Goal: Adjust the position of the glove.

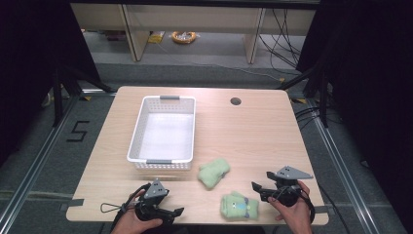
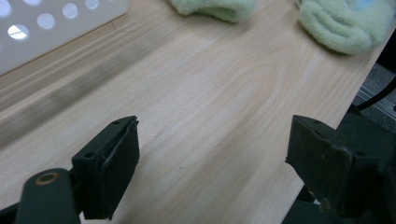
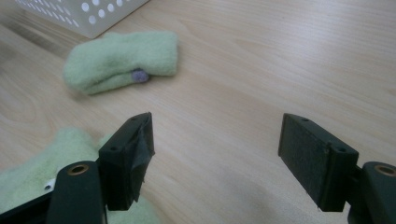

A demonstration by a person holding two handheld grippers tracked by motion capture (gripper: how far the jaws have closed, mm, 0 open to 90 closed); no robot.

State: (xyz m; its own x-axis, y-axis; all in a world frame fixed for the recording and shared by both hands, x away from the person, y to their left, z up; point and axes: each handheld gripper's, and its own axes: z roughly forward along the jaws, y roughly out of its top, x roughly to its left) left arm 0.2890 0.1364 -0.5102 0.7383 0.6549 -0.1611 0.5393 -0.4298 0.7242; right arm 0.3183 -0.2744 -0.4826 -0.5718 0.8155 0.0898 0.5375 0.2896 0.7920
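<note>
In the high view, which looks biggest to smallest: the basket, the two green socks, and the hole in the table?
1. Basket, by far the biggest.
2. The two green socks, near sock and far sock: they look about alike, so I won't rank them.
3. Hole, the smallest.

Overhead looks down; gripper cameras low — sharing socks [image 1: 214, 172].

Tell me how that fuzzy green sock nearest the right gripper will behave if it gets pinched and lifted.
The green sock looks like soft, fluffy knit lying in a loose bundle, so it will probably flop and unfold when lifted, not hold its shape. It seems light for its bulk. The fuzzy pile should give the right gripper decent friction, so slipping looks unlikely, and a flat, soft thing won't roll.
</note>
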